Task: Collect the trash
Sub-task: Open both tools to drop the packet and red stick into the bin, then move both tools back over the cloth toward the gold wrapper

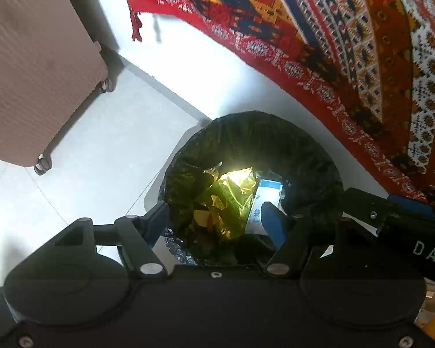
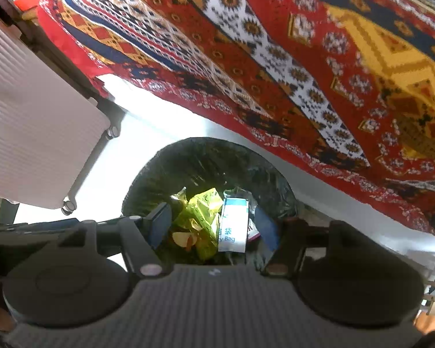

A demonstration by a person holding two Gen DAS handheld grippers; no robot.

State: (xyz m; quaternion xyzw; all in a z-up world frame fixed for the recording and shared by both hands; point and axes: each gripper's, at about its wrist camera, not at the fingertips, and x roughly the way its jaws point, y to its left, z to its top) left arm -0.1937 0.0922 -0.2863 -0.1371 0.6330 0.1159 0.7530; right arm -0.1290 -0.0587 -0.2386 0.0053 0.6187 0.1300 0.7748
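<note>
A round bin lined with a black bag [image 1: 252,133] [image 2: 206,156] stands on the pale floor below both grippers. Inside lie a crumpled yellow-green foil wrapper [image 1: 232,200] [image 2: 203,217] and a white and blue paper bag [image 1: 264,203] [image 2: 233,226] with printed letters. My left gripper [image 1: 214,220] hangs open over the bin mouth, nothing between its blue-padded fingers. My right gripper [image 2: 214,226] is likewise open above the bin with nothing held. The right gripper's black body [image 1: 397,226] shows at the right edge of the left wrist view.
A red patterned cloth [image 1: 333,43] [image 2: 275,58] hangs over the furniture right behind the bin. A ribbed pink suitcase on wheels [image 1: 34,72] [image 2: 34,127] stands on the floor to the left. Light floor tiles [image 1: 101,156] lie between suitcase and bin.
</note>
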